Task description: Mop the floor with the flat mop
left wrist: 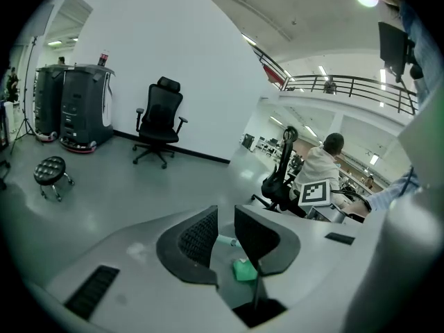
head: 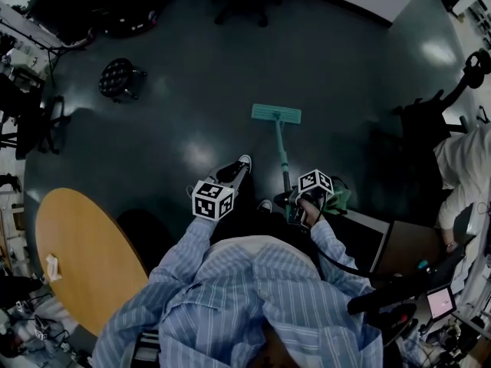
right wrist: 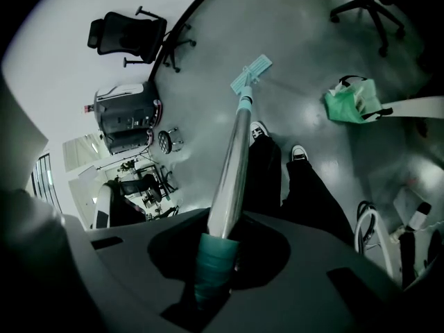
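here, right tool [right wrist: 220,247] clamped on smooth round mop pole [right wrist: 233,164], left tool [left wrist: 224,233] parted, empty

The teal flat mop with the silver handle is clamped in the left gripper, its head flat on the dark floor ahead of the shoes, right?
Not quite: the right gripper is shut on the teal flat mop, as the right gripper view shows. The left gripper is open and empty. The mop head does lie flat on the dark floor ahead of the shoes.
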`<action>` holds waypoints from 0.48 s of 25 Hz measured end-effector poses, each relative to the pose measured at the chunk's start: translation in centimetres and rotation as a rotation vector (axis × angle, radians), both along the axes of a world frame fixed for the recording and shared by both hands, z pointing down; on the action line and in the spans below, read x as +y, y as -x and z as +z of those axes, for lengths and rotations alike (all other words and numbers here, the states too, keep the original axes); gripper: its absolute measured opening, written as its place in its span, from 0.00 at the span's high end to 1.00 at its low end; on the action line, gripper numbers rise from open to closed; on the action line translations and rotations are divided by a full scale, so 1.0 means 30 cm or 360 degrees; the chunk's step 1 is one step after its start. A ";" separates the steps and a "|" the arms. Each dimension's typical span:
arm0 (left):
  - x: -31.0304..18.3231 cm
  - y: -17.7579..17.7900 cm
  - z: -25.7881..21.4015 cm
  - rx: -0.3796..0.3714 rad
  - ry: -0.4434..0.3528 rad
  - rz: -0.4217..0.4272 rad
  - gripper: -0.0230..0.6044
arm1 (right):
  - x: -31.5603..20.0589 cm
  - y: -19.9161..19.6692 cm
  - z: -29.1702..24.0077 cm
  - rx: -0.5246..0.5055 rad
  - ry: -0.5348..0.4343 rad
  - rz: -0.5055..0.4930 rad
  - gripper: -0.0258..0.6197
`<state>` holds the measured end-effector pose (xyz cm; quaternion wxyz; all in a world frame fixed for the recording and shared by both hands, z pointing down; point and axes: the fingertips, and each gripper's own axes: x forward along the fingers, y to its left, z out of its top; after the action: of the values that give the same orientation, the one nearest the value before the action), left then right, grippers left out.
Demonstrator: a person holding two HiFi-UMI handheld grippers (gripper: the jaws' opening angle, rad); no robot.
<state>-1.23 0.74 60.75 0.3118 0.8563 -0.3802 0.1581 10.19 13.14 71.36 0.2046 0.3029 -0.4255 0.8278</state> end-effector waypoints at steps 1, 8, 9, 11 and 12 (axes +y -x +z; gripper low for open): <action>0.014 -0.008 0.008 0.0000 0.0004 0.0001 0.84 | 0.027 -0.007 0.003 0.0000 0.0002 -0.0004 0.86; 0.021 -0.053 0.027 -0.0005 0.0006 0.0032 0.84 | 0.066 -0.030 0.013 -0.0025 0.0013 0.0024 0.86; 0.008 -0.050 0.025 -0.0005 0.0004 0.0035 0.84 | 0.054 -0.022 0.009 -0.0029 0.0013 0.0030 0.86; -0.023 -0.038 0.017 -0.0005 0.0002 0.0035 0.84 | 0.026 -0.006 0.003 -0.0031 0.0009 0.0036 0.86; -0.034 -0.032 0.014 -0.0006 0.0004 0.0035 0.84 | 0.016 -0.001 0.001 -0.0033 0.0007 0.0040 0.86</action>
<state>-0.26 -0.29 61.18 0.3104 0.8597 -0.3713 0.1635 10.22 13.61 71.38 0.1906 0.2993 -0.4219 0.8343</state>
